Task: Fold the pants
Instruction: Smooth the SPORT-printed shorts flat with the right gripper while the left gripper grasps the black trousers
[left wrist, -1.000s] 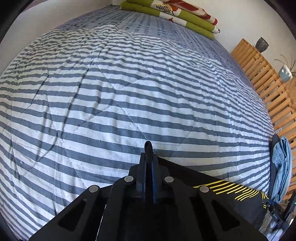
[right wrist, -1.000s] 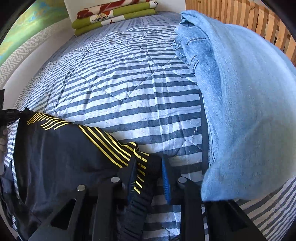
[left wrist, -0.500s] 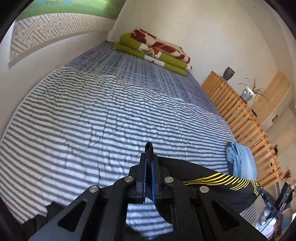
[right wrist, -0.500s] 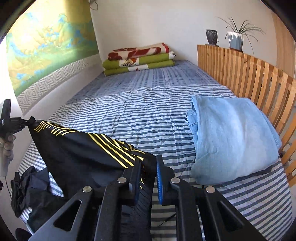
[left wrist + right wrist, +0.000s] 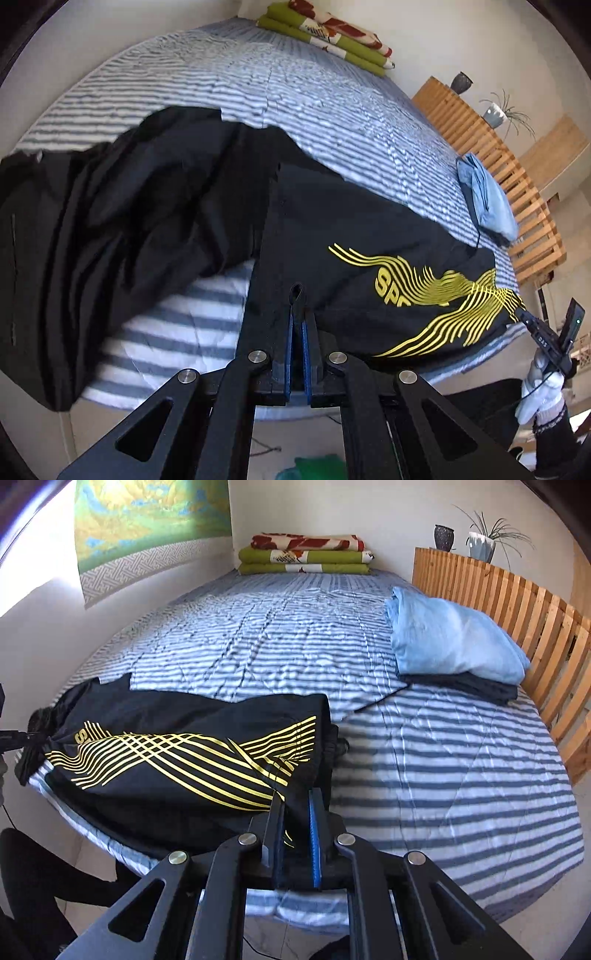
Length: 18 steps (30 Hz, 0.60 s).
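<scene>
At the near edge of the striped bedspread, well short of the folded blue jeans, we hold the black track pants taut by the waistband: the left gripper pinches a small fabric loop, jaws pressed together, while the right gripper is closing on the hem (legs lie bunched leftward). We judge this the spreading step; next we should lay them flat.
</scene>
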Tool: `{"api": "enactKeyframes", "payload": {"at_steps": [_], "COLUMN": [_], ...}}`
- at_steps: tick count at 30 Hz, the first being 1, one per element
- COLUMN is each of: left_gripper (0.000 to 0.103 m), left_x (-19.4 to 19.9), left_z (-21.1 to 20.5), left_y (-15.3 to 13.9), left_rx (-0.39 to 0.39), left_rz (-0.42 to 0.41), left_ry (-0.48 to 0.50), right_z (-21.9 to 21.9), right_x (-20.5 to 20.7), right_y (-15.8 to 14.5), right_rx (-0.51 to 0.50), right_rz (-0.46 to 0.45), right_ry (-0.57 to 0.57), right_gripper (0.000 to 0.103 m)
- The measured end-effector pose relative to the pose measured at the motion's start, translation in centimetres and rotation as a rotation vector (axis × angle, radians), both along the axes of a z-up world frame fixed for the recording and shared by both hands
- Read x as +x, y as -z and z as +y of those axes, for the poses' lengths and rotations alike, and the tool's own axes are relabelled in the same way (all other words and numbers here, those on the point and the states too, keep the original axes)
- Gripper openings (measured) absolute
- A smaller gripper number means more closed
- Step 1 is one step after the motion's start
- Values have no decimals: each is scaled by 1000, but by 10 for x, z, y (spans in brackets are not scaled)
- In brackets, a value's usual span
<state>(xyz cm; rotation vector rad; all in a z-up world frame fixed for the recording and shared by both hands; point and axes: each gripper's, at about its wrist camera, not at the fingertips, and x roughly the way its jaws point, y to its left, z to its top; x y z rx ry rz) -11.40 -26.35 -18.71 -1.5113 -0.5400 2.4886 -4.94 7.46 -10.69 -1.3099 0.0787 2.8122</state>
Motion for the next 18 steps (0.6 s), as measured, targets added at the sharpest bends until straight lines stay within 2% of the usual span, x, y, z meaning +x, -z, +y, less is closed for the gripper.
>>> {"api": "enactKeyframes", "payload": {"at_steps": [2,4,6,8,11,14,18], "left_gripper": [6,8,14,25,26,33,33], "left_x": [13,23,30,34,34,27,19], "left_z": [3,4,4,3,3,2,-2], "left_y": [7,8,0,-9,-21,-25,-25], "left_rx": [-29,-22,-44,-49,-53,-39,-21], "left_rz": [-19,-36,-25,-6,15,11,-7], "left_ry": [9,32,38,39,36,37,22], "right_z": [-2,2,10,16,19,26,31], "right_x": [7,12,15,20,30,31,28], "right_y": [13,24,30,34,28,19,5], "right_rx": [13,34,34,-17,-38,-88,-113], "right_rz": [-35,-79,-114,-161,-150,-134,-120], "right_ry": [-3,-5,-4,-17,-23,0,18], "right_gripper": [10,12,17,20,23,24,24]}}
